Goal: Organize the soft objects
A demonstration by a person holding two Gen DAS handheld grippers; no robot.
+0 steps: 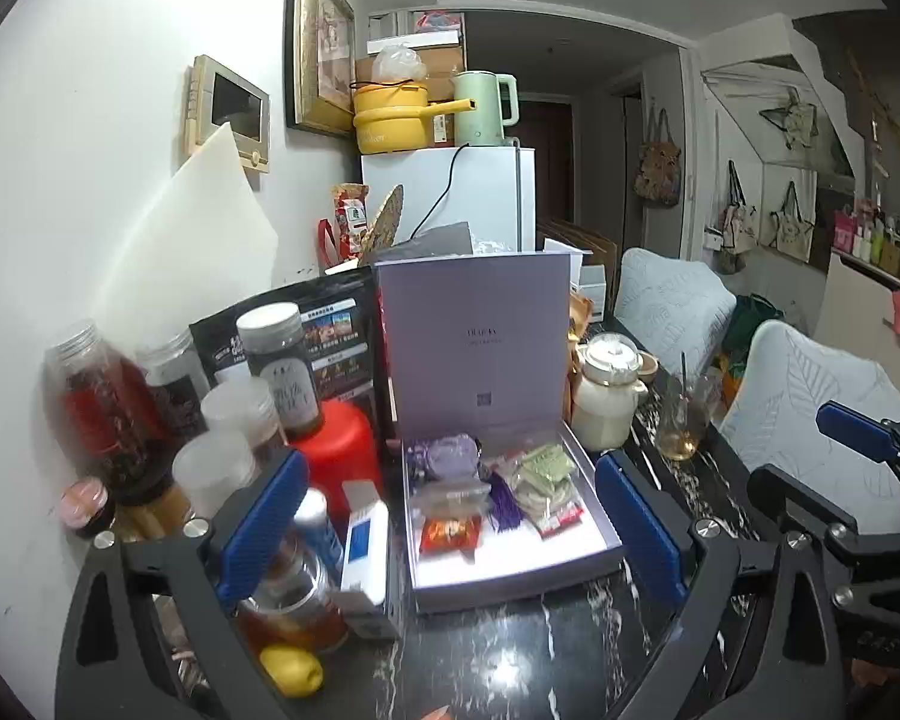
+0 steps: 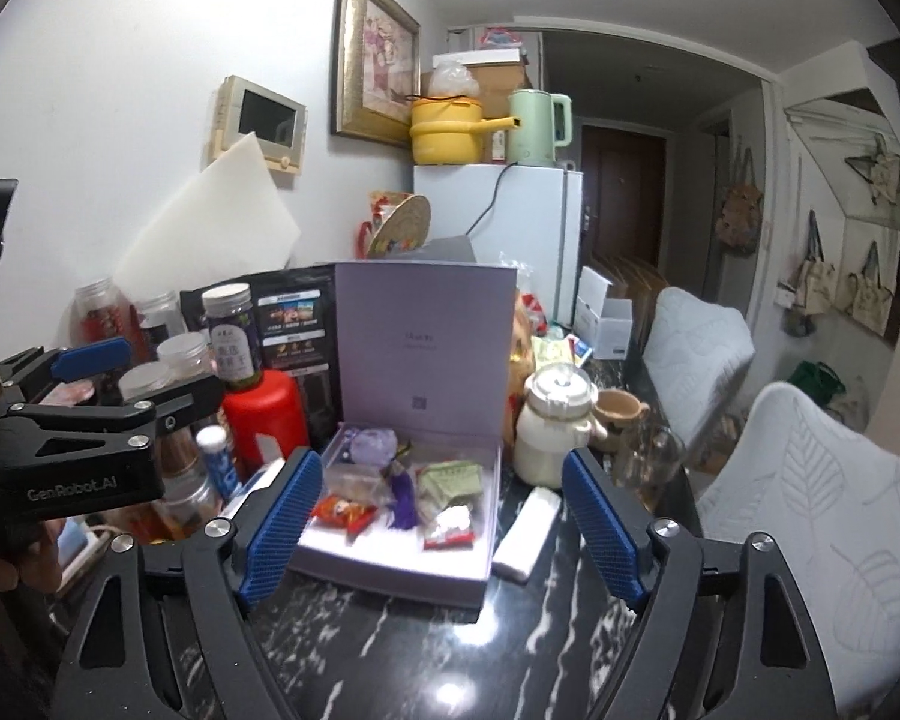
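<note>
An open lavender box (image 1: 513, 577) sits on the dark marble table, its lid (image 1: 474, 348) standing upright. Inside lie a purple pouch (image 1: 447, 456), a red packet (image 1: 450, 534), a purple tassel (image 1: 504, 501) and green packets (image 1: 543, 468). My left gripper (image 1: 450, 528) is open, its blue pads spread wider than the box and holding nothing. In the right wrist view the same box (image 2: 390, 576) holds the pouch (image 2: 372, 447) and red packet (image 2: 345, 510). My right gripper (image 2: 441, 531) is open and empty in front of it. A white tissue pack (image 2: 525, 534) lies right of the box.
Jars (image 1: 279, 354), a red canister (image 1: 342, 444) and a lemon (image 1: 291, 669) crowd the left side. A cream teapot (image 1: 606, 396) and a glass (image 1: 684, 420) stand right of the box. Two padded chairs (image 2: 810, 510) line the table's right edge. A small fridge (image 2: 510, 222) stands behind.
</note>
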